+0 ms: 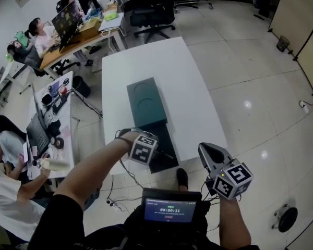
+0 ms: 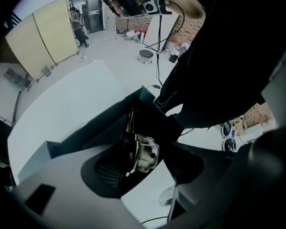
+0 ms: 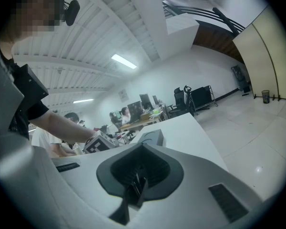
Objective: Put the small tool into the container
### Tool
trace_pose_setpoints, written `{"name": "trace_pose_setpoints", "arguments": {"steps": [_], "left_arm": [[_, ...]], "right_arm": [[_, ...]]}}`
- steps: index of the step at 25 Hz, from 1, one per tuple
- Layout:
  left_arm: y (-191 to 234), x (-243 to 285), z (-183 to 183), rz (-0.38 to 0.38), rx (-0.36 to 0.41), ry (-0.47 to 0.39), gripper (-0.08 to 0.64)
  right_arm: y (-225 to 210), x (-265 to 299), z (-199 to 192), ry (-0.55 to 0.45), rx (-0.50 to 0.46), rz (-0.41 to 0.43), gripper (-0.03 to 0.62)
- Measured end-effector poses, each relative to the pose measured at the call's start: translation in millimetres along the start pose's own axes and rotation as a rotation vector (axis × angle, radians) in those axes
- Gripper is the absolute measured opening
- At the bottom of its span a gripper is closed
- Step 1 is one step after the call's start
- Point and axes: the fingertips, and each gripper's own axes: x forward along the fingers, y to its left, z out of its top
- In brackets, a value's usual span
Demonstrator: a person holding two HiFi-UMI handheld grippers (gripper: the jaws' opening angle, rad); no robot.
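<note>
Left gripper [image 2: 151, 171] wide open, holds nothing. Small shiny tool [image 2: 143, 154] sits between its jaws, down inside dark green container [image 2: 76, 137] at near edge of table [image 1: 146, 61]. Right gripper [image 3: 136, 182] closed tight, empty, off table's near right corner.

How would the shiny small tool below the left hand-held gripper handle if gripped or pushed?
The small tool looks like bright metal, so it is probably rigid, fairly heavy for its size, and slippery against pads. Its flat plate suggests it would slide rather than roll.
</note>
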Motion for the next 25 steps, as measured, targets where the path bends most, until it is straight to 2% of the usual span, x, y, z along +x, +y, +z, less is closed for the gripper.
{"name": "trace_pose_setpoints", "arguments": {"steps": [2,4,6,11,14,16,18,22,25], "left_arm": [[2,-1,1,0.001,0.010,-0.002,0.296],[6,0,1,0.034,0.032,-0.011,0.265],[12,0,1,0.077,0.042,-0.029,0.133],[14,-2,3,0.090,0.036,-0.048,0.124],[29,-8,3,0.190,0.044,-0.066,0.082],[32,-9,-1,0.238,0.101,-0.028,0.043],[26,-7,-6,0.234,0.160,0.019,0.032],[21,-1,-13,0.244,0.226,0.062,0.035],[21,7,-15,0.309,0.318,0.088,0.037]], "right_arm": [[-2,-2,1,-0.003,0.000,-0.002,0.011],[-4,-3,1,-0.005,-0.001,-0.002,0.011],[-5,-3,-1,-0.002,0.000,-0.003,0.011],[-2,1,-1,0.005,0.000,0.001,0.011],[1,5,1,0.002,0.000,0.013,0.011],[4,7,-1,0.009,-0.002,0.019,0.011],[7,9,-1,0.013,-0.003,0.024,0.011],[7,11,-1,0.011,0.000,0.020,0.011],[9,10,1,0.008,-0.006,0.021,0.011]]}}
